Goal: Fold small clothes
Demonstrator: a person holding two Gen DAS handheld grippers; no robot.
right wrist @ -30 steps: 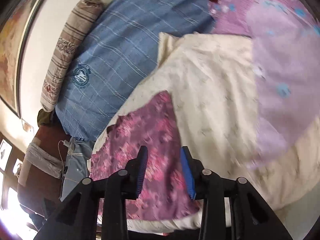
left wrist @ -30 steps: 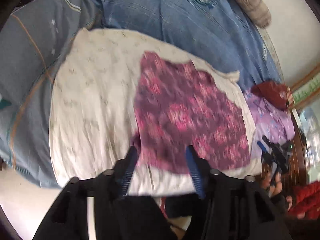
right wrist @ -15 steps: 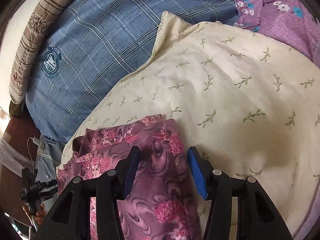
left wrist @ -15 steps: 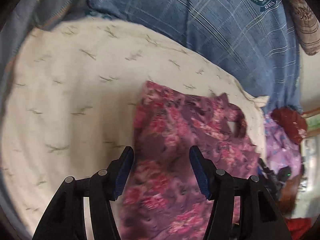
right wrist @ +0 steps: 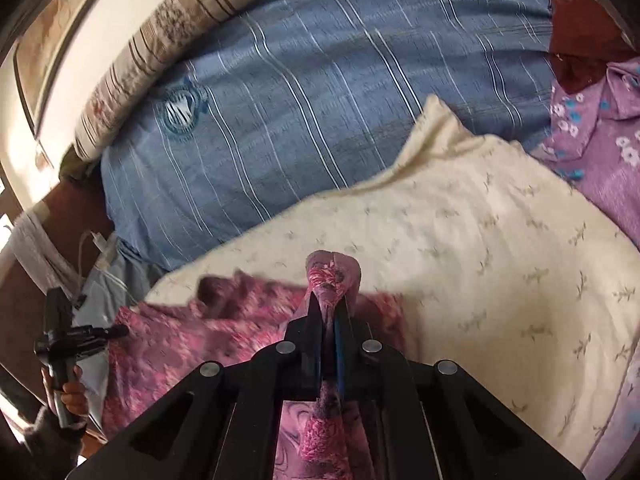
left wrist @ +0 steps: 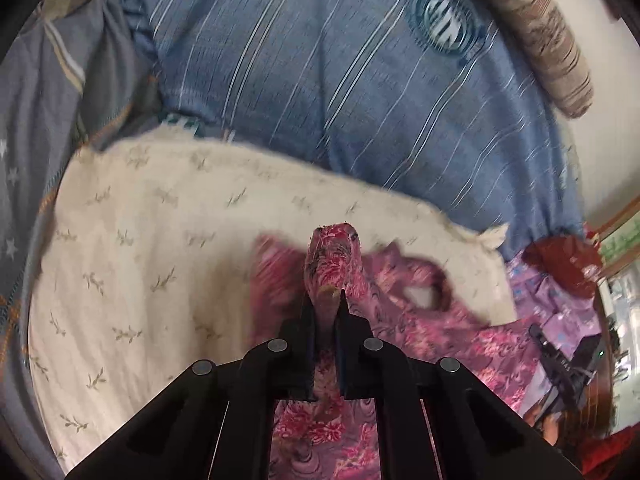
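Observation:
A small purple-pink floral garment (left wrist: pixel 420 316) lies on a cream leaf-print sheet (left wrist: pixel 152 248). My left gripper (left wrist: pixel 325 300) is shut on a pinched fold of the garment, which bulges out past the fingertips. In the right wrist view my right gripper (right wrist: pixel 328 308) is shut on another pinched fold of the same garment (right wrist: pixel 192 340), and the cloth trails left over the cream sheet (right wrist: pixel 500 248). Both folds are lifted a little off the sheet.
A blue striped bedcover (left wrist: pixel 340 80) lies beyond the sheet, with a striped bolster (left wrist: pixel 548 36) along the wall. A lilac flowered garment (right wrist: pixel 600 140) and a dark red cloth (left wrist: pixel 560 260) lie at the side. The other gripper shows at the edge (right wrist: pixel 64 344).
Both grippers were open over the flat garment; they have closed on its edge and raised pinched folds. The garment is now rumpled between them.

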